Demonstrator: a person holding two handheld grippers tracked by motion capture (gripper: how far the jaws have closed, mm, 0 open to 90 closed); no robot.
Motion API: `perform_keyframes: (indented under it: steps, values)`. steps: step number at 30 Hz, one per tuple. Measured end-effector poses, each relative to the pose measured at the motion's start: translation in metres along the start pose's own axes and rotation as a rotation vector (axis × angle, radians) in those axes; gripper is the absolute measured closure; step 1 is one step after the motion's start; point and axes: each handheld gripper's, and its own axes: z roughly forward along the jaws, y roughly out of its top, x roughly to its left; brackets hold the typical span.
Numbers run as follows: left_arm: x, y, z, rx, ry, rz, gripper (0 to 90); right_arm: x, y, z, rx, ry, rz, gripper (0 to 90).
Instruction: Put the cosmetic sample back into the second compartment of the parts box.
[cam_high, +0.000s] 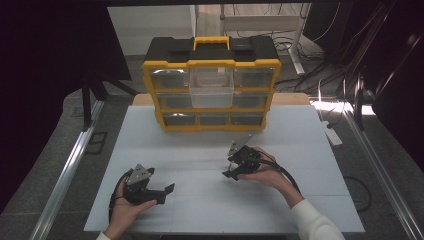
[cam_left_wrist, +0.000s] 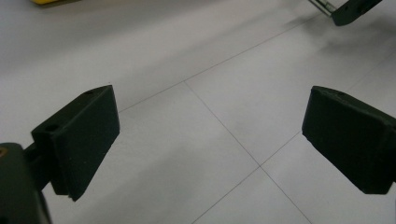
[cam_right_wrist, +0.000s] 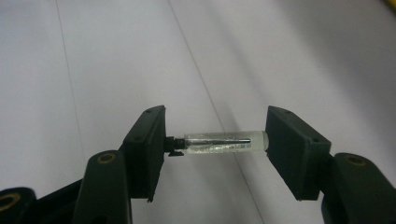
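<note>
Left claw (cam_left_wrist: 210, 140), nearest, gapes wide over the bare matte white counter (cam_left_wrist: 196, 56), holding nothing. Right claw (cam_right_wrist: 215, 144) is clamped endwise on a small clear plastic tube (cam_right_wrist: 224, 141) carrying a thin dark metal pin, held just above the counter. Judged light, rigid, smooth, prone to pivot or slip; gripping its sides would hold steadier. Beyond: a yellow-and-black parts organizer (cam_high: 212, 85), one translucent drawer (cam_high: 211, 86) pulled out.

yellow-black drawer organizer (cam_high: 212, 90) – upright, table's (cam_high: 150, 135) far edge | one clear drawer (cam_high: 211, 87) out
</note>
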Motion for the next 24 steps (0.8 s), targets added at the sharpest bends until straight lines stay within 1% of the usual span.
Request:
perform_keyframes:
  steps: [1, 4, 6, 7, 10, 11, 14, 15, 16, 18, 19, 21, 23, 24]
  values:
    - [0.0, 0.0, 0.0, -0.001, -0.002, -0.001, 4.4, 0.0, 0.0, -0.002, -0.01, -0.004, 0.004, 40.3]
    - [0.0, 0.0, 0.0, 0.0, -0.001, -0.001, 4.4, 0.0, 0.0, -0.01, -0.067, -0.009, 0.039, 40.4]
    - [0.0, 0.0, 0.0, 0.0, 0.0, 0.0, 4.4, 0.001, 0.0, -0.014, -0.094, -0.011, 0.057, 40.4]
    - [0.0, 0.0, 0.0, 0.0, 0.0, 0.0, 4.4, 0.001, 0.0, -0.014, -0.094, -0.011, 0.057, 40.4]
    - [0.0, 0.0, 0.0, 0.0, -0.001, 0.0, 4.4, 0.003, -0.001, -0.023, -0.141, -0.021, 0.081, 40.4]
    - [0.0, 0.0, 0.0, 0.0, -0.001, 0.0, 4.4, 0.003, -0.002, -0.025, -0.158, -0.021, 0.079, 40.4]
    - [0.0, 0.0, 0.001, -0.002, -0.001, -0.001, 4.4, 0.005, -0.003, -0.03, -0.181, -0.036, 0.086, 40.4]
    - [-0.001, 0.0, 0.001, -0.002, -0.002, -0.001, 4.4, 0.006, -0.003, -0.032, -0.19, -0.037, 0.096, 40.4]
    - [-0.001, 0.0, 0.001, -0.002, -0.002, -0.001, 4.4, 0.006, -0.003, -0.032, -0.19, -0.037, 0.096, 40.4]
    - [-0.001, 0.0, 0.001, -0.002, -0.002, 0.001, 4.4, 0.006, -0.004, -0.036, -0.219, -0.04, 0.109, 40.4]
    - [-0.001, 0.0, 0.001, -0.003, -0.001, 0.0, 4.4, 0.006, -0.005, -0.039, -0.23, -0.054, 0.112, 40.4]
    - [-0.001, 0.0, 0.001, -0.004, -0.002, -0.001, 4.4, 0.006, -0.005, -0.041, -0.249, -0.06, 0.122, 40.4]
    - [0.0, 0.0, 0.001, -0.004, 0.0, -0.001, 4.4, 0.006, -0.006, -0.044, -0.279, -0.064, 0.136, 40.4]
    - [0.0, 0.0, 0.001, -0.003, -0.002, -0.001, 4.4, 0.006, -0.006, -0.044, -0.279, -0.064, 0.136, 40.4]
